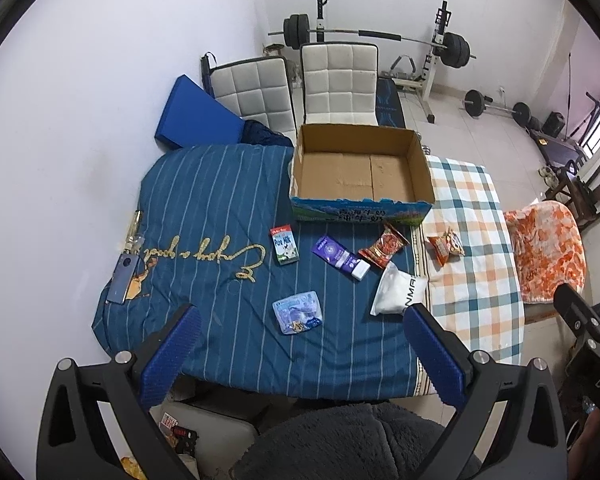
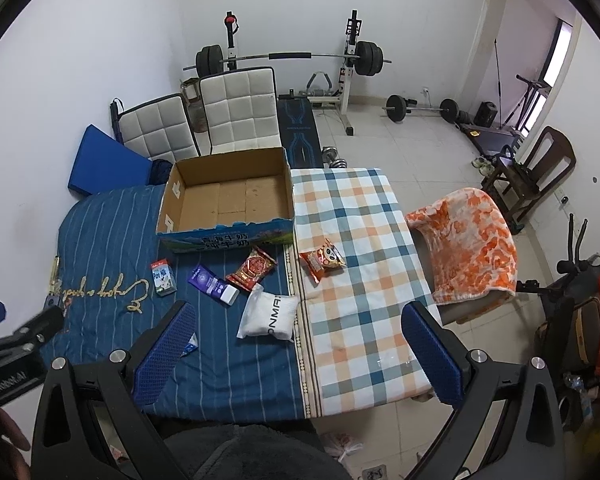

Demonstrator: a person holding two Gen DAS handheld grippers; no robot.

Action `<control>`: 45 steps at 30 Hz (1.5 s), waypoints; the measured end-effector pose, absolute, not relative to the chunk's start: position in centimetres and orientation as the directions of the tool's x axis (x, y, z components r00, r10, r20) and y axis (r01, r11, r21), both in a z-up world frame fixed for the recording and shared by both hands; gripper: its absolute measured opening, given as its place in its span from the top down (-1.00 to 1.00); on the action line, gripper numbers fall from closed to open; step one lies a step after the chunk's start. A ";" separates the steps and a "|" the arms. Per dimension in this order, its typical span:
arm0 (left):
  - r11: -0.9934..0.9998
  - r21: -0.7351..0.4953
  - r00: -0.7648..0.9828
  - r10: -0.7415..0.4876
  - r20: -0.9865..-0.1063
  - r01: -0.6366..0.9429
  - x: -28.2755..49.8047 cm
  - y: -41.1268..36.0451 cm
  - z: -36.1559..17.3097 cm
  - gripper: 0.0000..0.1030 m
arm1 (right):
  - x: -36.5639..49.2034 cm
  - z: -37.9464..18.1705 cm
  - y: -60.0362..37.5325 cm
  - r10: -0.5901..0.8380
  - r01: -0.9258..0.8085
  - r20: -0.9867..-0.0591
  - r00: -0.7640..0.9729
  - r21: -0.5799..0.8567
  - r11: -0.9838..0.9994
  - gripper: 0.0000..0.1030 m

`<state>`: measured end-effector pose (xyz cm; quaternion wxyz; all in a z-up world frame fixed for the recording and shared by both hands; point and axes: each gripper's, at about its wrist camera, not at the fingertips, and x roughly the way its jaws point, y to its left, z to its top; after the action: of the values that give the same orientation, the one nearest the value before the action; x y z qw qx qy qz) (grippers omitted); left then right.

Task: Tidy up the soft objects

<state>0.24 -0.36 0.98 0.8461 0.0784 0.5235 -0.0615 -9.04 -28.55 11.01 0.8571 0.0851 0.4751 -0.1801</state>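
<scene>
Both the left gripper (image 1: 300,344) and right gripper (image 2: 300,340) are hovering spread wide and empty above soft, light, crinkly packets (image 1: 298,312) lying on the bedspread (image 1: 204,208) before the cardboard box (image 1: 362,210), likely best pinched mid-body.

Pretty even, soft daylight in both views, coming from the tall window (image 2: 556,60) on the far right, which is a bit blown out. Shadows are faint. Heavy fisheye bending with black corners, and the white painted walls (image 1: 120,60) look slightly bluish, everything reasonably sharp
</scene>
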 end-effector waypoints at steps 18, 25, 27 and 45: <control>0.986 0.083 0.519 -0.003 -0.855 0.142 0.1 1.1 2.7 -1.00 | -9.8 12.8 -27.5 -0.247 0.387 -0.794 0.556 -0.016 0.922 -1.00; 0.987 0.084 0.527 0.000 -0.850 0.136 0.0 1.3 3.0 -1.00 | -9.7 13.3 -27.3 -0.245 0.382 -0.791 0.561 -0.015 0.924 -1.00; 0.987 0.085 0.528 0.000 -0.849 0.137 0.0 1.3 3.0 -1.00 | -9.6 13.4 -27.3 -0.245 0.381 -0.790 0.562 -0.015 0.925 -1.00; 0.987 0.079 0.524 -0.006 -0.852 0.141 -0.3 1.5 3.0 -1.00 | -9.5 13.4 -27.1 -0.247 0.379 -0.792 0.559 -0.020 0.925 -1.00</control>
<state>-0.31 1.51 2.98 0.8702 0.0691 0.4860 -0.0422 -9.48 -27.09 13.44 0.8796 0.0764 0.4346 -0.1779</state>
